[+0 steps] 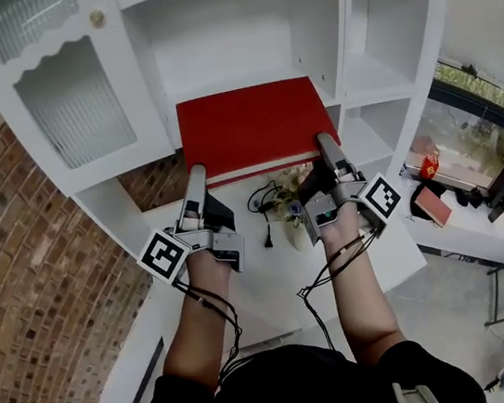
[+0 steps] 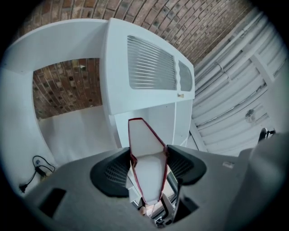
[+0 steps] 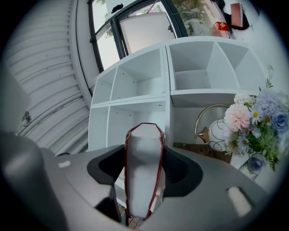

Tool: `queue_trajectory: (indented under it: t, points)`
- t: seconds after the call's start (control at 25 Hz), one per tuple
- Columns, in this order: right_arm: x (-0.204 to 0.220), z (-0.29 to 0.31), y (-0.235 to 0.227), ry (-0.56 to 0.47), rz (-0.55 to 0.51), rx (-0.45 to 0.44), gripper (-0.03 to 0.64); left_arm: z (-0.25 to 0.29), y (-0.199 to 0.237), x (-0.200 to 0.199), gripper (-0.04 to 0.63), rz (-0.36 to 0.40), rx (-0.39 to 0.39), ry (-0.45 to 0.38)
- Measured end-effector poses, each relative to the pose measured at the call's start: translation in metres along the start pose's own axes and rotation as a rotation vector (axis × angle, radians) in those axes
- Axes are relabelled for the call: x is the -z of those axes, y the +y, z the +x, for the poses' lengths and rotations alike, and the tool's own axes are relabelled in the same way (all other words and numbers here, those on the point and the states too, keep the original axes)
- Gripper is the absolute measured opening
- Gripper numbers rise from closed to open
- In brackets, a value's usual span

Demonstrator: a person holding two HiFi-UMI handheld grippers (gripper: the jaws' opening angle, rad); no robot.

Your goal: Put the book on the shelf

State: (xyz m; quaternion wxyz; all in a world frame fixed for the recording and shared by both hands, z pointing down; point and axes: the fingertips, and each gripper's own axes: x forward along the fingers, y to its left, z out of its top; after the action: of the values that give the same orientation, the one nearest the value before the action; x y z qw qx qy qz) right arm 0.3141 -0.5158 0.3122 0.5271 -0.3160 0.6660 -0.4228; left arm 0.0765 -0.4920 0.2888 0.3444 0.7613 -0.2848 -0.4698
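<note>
Book (image 1: 255, 128), red cover, held flat. The left gripper (image 1: 195, 174) clamps its near-left corner and the right gripper (image 1: 327, 145) clamps its near-right corner, pads pressing both covers. It sticks out ahead of both jaws, far edge at the white shelf's (image 1: 234, 20) middle bay. Flowers (image 1: 284, 191) sit below, between the grippers.

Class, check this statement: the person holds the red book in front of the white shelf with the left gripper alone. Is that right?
No: both grippers hold it. The head view shows the left gripper and the right gripper each clamped on the near edge of the red book, in front of the white shelf.
</note>
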Motion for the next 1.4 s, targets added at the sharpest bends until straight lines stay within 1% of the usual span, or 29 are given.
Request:
queue_trajectory:
  t: [0.16,0.36,0.48,0.6,0.76,1.0,1.2,1.4]
  points:
    - [-0.005,0.016,-0.004,-0.009,0.020,0.051,0.262,0.013,0.006,-0.004,0.265,0.005,-0.025,-0.013]
    - [-0.012,0.038,-0.015,-0.005,0.014,0.103,0.261,0.028,0.023,-0.010,0.267,-0.008,-0.072,-0.016]
    - [-0.011,0.050,-0.022,0.005,0.030,0.132,0.262,0.036,0.028,-0.017,0.268,0.017,-0.093,-0.022]
    - [-0.011,0.061,-0.027,0.014,0.028,0.139,0.264,0.042,0.037,-0.023,0.268,0.037,-0.120,-0.024]
    - [-0.013,0.074,-0.030,0.025,-0.009,0.141,0.264,0.050,0.049,-0.028,0.272,0.034,-0.142,-0.025]
    - [-0.015,0.091,-0.034,0.061,-0.046,0.146,0.272,0.062,0.057,-0.035,0.273,0.082,-0.154,-0.033]
    - [-0.018,0.106,-0.037,0.071,-0.078,0.170,0.278,0.074,0.061,-0.041,0.278,0.136,-0.172,-0.028]
    - [-0.019,0.114,-0.037,0.071,-0.100,0.187,0.282,0.076,0.062,-0.042,0.279,0.134,-0.196,-0.034]
